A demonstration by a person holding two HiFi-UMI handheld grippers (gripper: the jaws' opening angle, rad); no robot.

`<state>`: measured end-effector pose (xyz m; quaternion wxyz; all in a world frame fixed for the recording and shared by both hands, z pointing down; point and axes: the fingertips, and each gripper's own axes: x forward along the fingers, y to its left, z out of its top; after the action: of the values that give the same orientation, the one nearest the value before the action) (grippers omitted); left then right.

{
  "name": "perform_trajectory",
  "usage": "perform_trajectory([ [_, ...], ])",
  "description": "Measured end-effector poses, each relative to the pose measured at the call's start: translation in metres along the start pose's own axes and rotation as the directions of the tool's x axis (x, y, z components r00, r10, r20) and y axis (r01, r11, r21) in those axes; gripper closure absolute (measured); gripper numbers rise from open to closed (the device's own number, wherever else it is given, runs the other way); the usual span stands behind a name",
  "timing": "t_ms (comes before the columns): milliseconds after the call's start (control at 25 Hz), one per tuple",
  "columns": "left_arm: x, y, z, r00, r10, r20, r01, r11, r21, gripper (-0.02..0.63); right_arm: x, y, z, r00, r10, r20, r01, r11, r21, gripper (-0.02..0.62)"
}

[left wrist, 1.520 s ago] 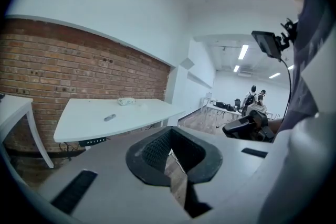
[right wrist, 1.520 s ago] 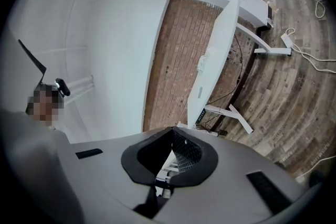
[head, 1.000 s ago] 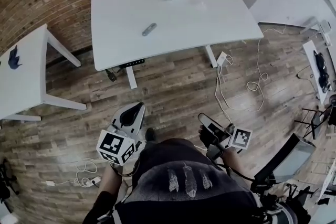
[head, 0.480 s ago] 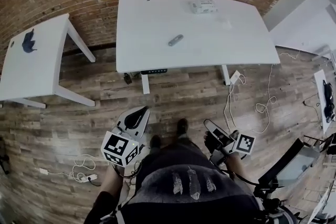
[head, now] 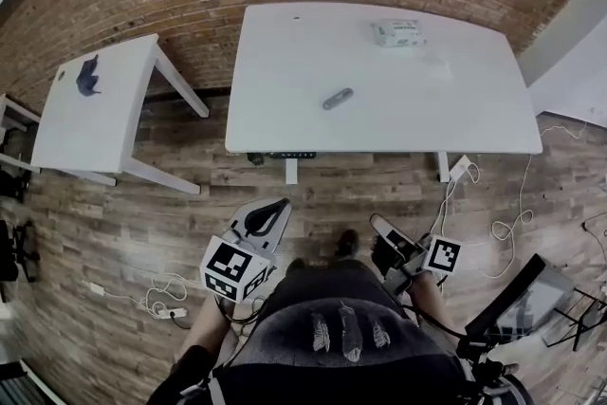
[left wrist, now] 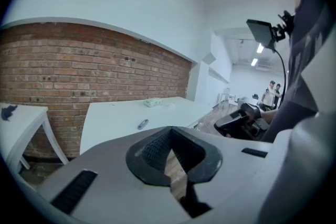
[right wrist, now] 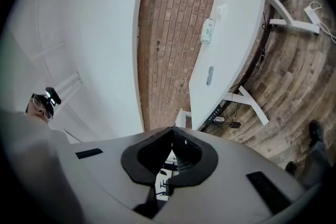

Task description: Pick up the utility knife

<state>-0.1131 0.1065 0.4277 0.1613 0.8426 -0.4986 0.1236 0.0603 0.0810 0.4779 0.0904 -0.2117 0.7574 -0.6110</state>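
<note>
The utility knife [head: 338, 99], a small grey bar, lies near the middle of the white table [head: 285, 81], far ahead of both grippers. It also appears as a small grey sliver on the tabletop as the utility knife [left wrist: 142, 124] in the left gripper view and the utility knife [right wrist: 210, 75] in the right gripper view. My left gripper [head: 270, 211] is held low in front of the person's body, shut and empty. My right gripper [head: 381, 227] hangs beside it over the wooden floor, also shut with nothing in it. Both sets of jaws, left gripper [left wrist: 170, 134] and right gripper [right wrist: 173, 135], are pressed together.
A pale packet [head: 398, 33] sits at the table's far right. A white side table [head: 114, 119] with a small blue object [head: 87, 76] stands at the left. Cables [head: 503, 225] and a power strip [head: 163, 310] lie on the floor; a chair [head: 526, 294] is at the lower right. A brick wall backs the tables.
The table and knife have shifted right and lower in the head view as the person turned and moved nearer. Both grippers travelled along, still shut and empty.
</note>
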Motion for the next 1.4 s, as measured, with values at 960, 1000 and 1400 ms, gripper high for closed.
perform_trajectory([
  [960, 0.14, -0.017, 0.064, 0.989, 0.082, -0.122, -0.055, 0.976, 0.21, 0.607, -0.012, -0.057, 0.135, 0.996, 0.089, -0.011, -0.087, 0.992, 0.091, 0.597],
  [1000, 0.144, -0.012, 0.066, 0.99, 0.08, -0.117, -0.052, 0.974, 0.221, 0.607, -0.007, -0.055, 0.133, 0.996, 0.088, -0.017, -0.086, 0.993, 0.082, 0.597],
  [1400, 0.188, 0.058, 0.059, 0.978, 0.091, -0.189, -0.008, 0.917, 0.4, 0.607, 0.02, -0.047, 0.154, 0.993, -0.008, 0.118, -0.004, 0.994, 0.105, 0.597],
])
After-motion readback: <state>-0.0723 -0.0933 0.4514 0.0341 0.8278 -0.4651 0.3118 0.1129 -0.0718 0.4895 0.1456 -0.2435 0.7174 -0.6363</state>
